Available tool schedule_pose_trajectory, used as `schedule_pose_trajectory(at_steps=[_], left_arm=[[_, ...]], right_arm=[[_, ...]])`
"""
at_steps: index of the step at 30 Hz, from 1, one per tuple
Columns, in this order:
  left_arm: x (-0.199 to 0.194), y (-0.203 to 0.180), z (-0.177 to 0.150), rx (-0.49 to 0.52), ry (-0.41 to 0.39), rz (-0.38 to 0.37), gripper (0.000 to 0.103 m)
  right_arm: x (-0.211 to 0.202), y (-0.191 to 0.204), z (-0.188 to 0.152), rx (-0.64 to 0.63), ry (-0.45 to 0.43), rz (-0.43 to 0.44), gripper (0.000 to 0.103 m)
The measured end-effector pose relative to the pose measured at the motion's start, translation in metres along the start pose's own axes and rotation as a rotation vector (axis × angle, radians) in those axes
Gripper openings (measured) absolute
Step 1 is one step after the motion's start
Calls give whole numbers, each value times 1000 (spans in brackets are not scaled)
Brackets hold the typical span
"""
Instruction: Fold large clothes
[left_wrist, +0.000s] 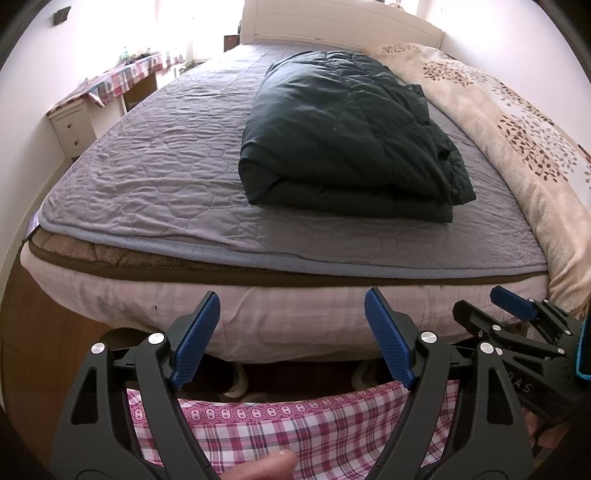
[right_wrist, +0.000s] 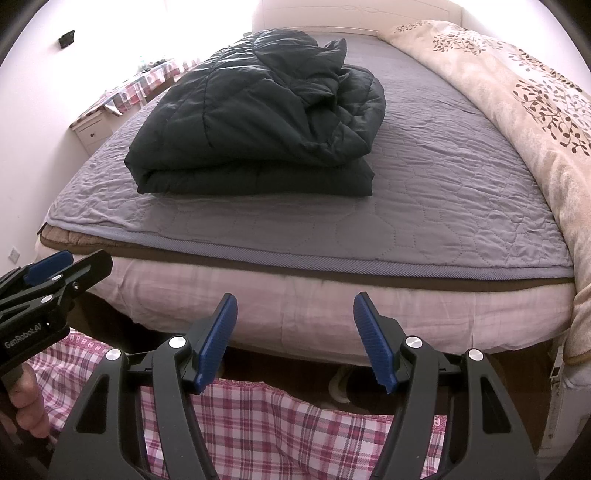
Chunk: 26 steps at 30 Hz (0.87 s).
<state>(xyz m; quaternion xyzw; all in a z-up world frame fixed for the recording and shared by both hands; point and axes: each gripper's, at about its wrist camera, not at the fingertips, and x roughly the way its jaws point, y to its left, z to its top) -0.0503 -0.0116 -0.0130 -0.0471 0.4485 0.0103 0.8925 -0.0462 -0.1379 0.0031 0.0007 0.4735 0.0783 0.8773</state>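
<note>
I hold both tools back from the foot of the bed (left_wrist: 258, 325): my left gripper (left_wrist: 291, 332) and my right gripper (right_wrist: 295, 332) each stand with jaws spread wide and nothing between them. The dark quilted jacket (left_wrist: 343, 140) lies folded in a thick bundle on the grey bedspread (left_wrist: 155, 155), short of the floral blanket (left_wrist: 517, 129) along the bed's far side. Its upper layers look puffy and loosely bunched, so I judge they could spring open or slide off.
</note>
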Motion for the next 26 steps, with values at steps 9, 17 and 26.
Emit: schedule_pose_trajectory(at_steps=[9,17,26], left_arm=[[0,-1,0,-1,1,1,80],[1,0,-1,-5,3,3,80],[3,-3,-2,-2,14,12,80]], right_arm=[[0,0,0,1,1,0,65],[0,0,0,1,1,0,65],[0,0,-1,3,2,0,65]])
